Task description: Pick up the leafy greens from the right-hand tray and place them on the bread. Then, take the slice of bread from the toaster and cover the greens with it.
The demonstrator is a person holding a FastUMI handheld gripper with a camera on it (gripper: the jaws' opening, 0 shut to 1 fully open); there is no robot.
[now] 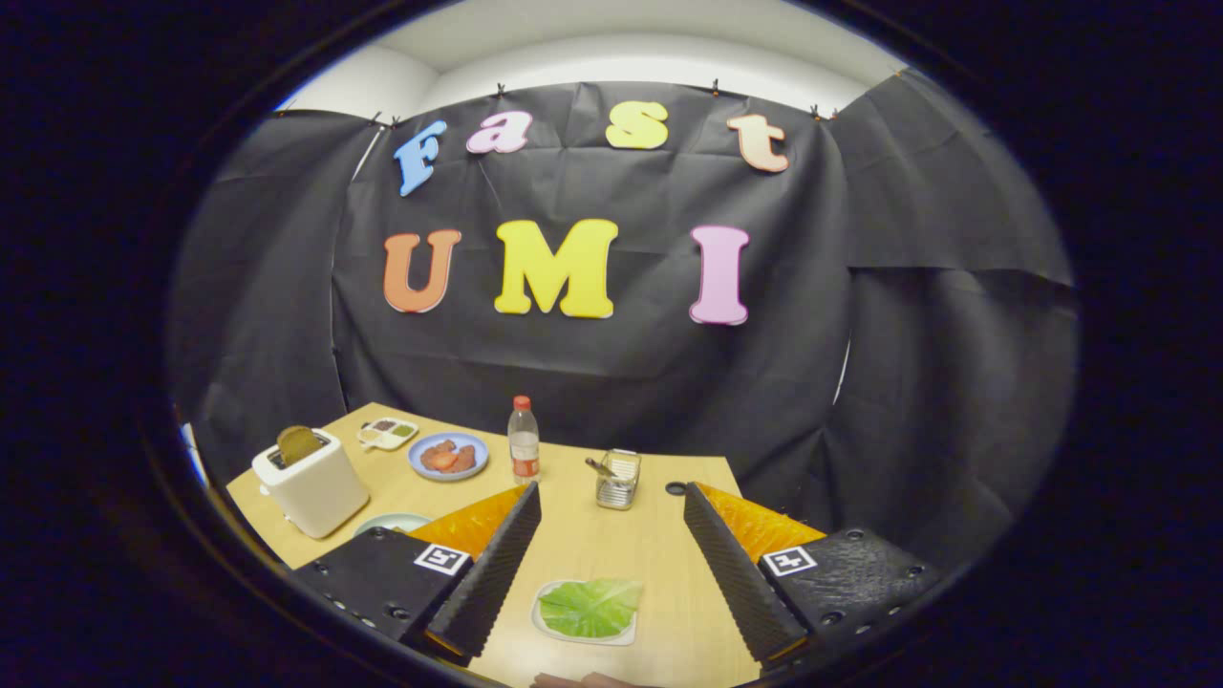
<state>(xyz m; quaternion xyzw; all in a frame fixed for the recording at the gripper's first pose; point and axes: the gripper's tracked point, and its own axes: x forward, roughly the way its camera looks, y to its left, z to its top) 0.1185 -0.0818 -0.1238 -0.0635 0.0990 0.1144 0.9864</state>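
The leafy greens [590,606] lie flat on a small white tray [545,627] on the wooden table, low between my two fingers. My gripper [611,521] hangs above the table, open, with nothing between its fingers. A white toaster [311,483] stands beyond my left finger, with a brown slice of bread [299,442] sticking up out of its slot. The rim of a pale plate [392,523] peeks out beside the toaster, mostly hidden by my left finger; I cannot see what lies on it.
Further back on the table stand a blue plate with red slices [448,457], a small divided sauce dish [388,433], a water bottle with a red cap [523,440] and a wire holder [618,479]. A small dark disc [675,488] lies by the right finger.
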